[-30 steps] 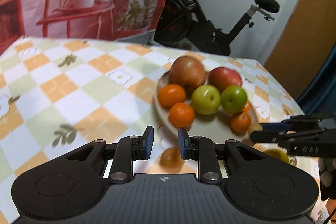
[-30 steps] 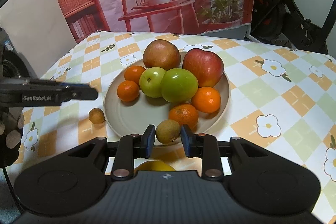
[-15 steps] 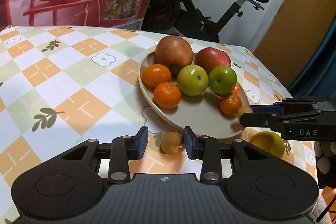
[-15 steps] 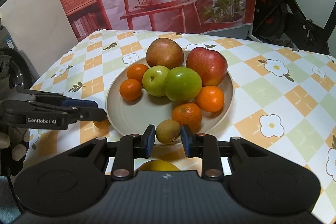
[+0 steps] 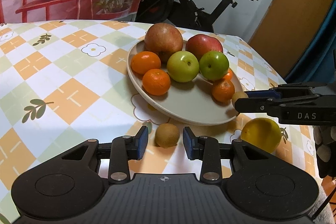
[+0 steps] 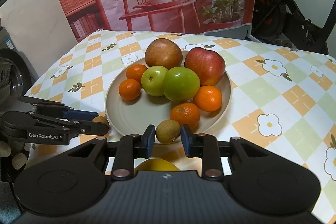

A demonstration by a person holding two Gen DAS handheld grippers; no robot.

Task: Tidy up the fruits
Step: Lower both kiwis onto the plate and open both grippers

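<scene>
Left wrist: jaws open w/ small brown kiwi point(image 5: 167, 137) between; right jaws grip 2nd kiwi point(image 6: 168, 131).

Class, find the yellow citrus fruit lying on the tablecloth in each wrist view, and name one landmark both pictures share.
Left wrist: yellow citrus fruit, lower right on the cloth, off the plate, under the right gripper.
Right wrist, bottom centre, mostly hidden behind the gripper body.
Shared landmark: the red apple.
</scene>
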